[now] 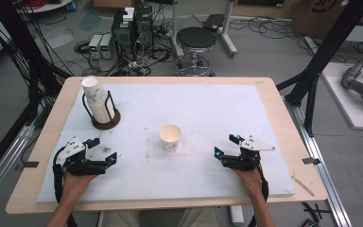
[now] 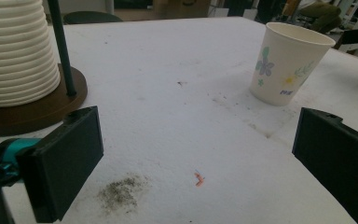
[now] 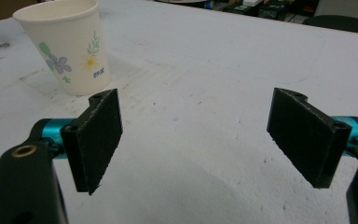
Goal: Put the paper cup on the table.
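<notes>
A single paper cup (image 1: 170,136) with a flower print stands upright in the middle of the white mat; it also appears as the cup (image 2: 289,63) at upper right in the left gripper view and the cup (image 3: 67,46) at upper left in the right gripper view. A stack of upside-down paper cups (image 1: 96,100) sits in a dark wire holder with a brown base (image 2: 32,112) at the far left. My left gripper (image 1: 103,149) rests open near the front left, nothing between its jaws. My right gripper (image 1: 227,145) rests open at the front right, also empty.
The white mat (image 1: 208,104) covers a wooden table (image 1: 283,113). A smudge of dark dust (image 2: 121,191) and a small orange scrap (image 2: 198,178) lie on the mat just ahead of the left gripper. Beyond the table stand a black stool (image 1: 196,45) and cabled electronics (image 1: 132,30).
</notes>
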